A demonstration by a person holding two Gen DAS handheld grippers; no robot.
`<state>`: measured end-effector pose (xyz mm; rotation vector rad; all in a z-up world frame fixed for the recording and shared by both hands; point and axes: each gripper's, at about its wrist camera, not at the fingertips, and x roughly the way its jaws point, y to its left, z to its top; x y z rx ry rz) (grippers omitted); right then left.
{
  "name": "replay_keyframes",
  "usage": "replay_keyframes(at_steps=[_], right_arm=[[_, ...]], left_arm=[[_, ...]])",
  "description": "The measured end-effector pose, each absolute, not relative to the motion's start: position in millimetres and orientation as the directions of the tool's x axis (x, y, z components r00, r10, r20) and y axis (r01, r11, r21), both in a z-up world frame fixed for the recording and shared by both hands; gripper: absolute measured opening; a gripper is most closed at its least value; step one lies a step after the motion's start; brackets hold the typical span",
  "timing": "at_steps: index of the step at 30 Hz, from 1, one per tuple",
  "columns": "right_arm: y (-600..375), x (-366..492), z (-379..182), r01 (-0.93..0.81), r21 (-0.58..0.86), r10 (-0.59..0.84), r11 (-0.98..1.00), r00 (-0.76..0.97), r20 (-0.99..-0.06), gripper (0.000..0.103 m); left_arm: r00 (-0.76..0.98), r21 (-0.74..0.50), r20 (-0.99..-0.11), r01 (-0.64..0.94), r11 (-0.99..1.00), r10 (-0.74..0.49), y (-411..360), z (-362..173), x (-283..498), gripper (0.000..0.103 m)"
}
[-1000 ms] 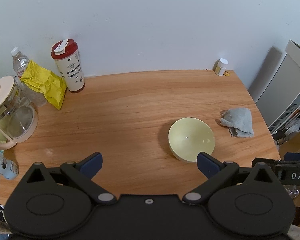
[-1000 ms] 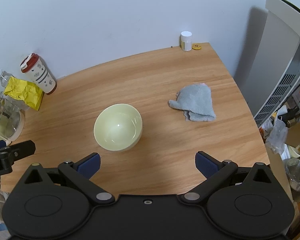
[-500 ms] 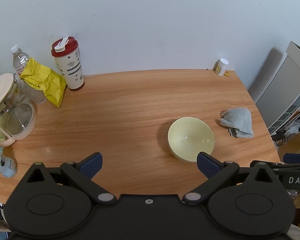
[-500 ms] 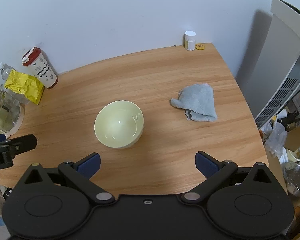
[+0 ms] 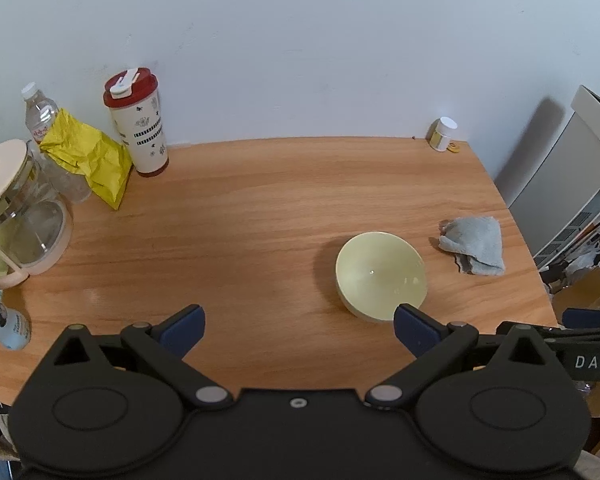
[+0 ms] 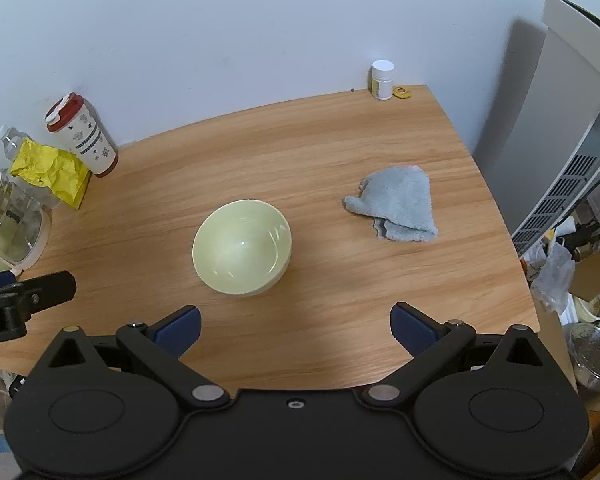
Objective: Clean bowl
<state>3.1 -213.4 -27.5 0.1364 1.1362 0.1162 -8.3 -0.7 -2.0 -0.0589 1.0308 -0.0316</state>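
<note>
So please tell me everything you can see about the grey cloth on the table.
The grey cloth is a soft, fluffy-looking rag, maybe terry or microfibre. It lies crumpled and loosely folded, with layered edges showing at its near side. It rests flat on the wooden table, to the right of the pale yellow bowl and apart from it. Nothing else touches it; neither tongs hold it.

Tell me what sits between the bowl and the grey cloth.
Nothing: in the right wrist view only bare wooden table separates the bowl from the grey cloth. They lie apart, not touching.
</note>
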Motion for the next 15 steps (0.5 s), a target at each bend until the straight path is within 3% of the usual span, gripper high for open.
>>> replay_keyframes(at_steps=[15], right_arm=[[-211.3, 2.7, -28.6, -0.024, 0.172, 0.167, 0.985, 0.408, -0.898, 0.102]], left_arm=[[0.513, -0.064, -0.857, -0.003, 0.998, -0.054, -3.2, -2.3, -11.2, 0.103]])
